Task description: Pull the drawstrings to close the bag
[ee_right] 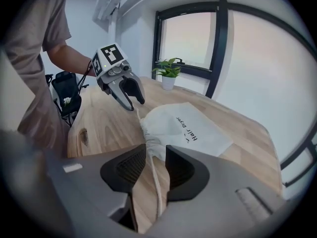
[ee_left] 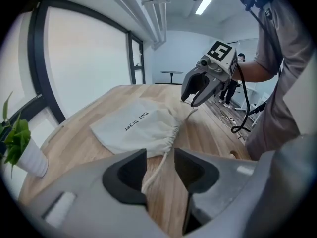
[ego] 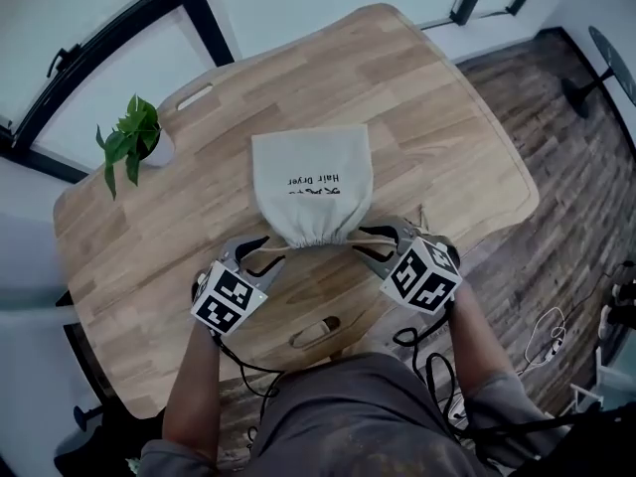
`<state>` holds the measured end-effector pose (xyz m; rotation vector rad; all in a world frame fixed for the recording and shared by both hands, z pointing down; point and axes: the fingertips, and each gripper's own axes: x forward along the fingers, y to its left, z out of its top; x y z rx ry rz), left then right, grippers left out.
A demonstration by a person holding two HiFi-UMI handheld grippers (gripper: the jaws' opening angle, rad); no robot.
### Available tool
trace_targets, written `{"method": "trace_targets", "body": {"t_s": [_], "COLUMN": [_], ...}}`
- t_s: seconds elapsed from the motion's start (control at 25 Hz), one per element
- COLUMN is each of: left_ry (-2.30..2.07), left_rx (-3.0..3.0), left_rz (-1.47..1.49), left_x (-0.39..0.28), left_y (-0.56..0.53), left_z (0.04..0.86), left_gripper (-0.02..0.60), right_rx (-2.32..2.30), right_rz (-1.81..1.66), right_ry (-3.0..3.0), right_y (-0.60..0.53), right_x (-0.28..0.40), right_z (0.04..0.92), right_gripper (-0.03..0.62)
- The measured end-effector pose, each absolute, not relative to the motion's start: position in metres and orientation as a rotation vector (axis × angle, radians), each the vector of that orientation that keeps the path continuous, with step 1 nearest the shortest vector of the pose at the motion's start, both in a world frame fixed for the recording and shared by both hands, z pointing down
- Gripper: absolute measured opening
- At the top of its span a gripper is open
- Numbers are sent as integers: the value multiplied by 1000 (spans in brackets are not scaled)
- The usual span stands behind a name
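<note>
Though seemingly well apart, plant (ego: 129,139) beyond bag (ego: 313,182).

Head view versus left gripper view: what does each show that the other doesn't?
Only the head view: the left gripper's marker cube and the slot cut in the table beside the plant. Only the left gripper view: the ceiling light and a distant round table. Both: the Hair Dryer bag, the potted plant and the right gripper.

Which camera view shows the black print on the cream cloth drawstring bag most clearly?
The head view: the black print shows whole and square-on on the cream cloth drawstring bag, though upside down. Both gripper views show it too, but at a low slant, so the letters are squeezed.
</note>
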<state>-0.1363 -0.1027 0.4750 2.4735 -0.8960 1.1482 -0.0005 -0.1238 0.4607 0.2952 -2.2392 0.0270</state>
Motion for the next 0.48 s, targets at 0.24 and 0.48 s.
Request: {"method": "trace_targets", "body": {"t_s": [0.24, 0.48], "left_ry": [-820, -726], "left_rx": [2457, 2452], "left_rz": [1153, 1182], "left_x": [-132, -133], "left_y": [-103, -104], "left_z": [498, 525], "left_gripper": [177, 176], "right_rx": [213, 190], "right_rz": [61, 85], "right_ry": [-2158, -2110], "right_y": [-119, -121], "right_x": [-5, -5], "right_z": [497, 529], "right_gripper": [156, 153]}}
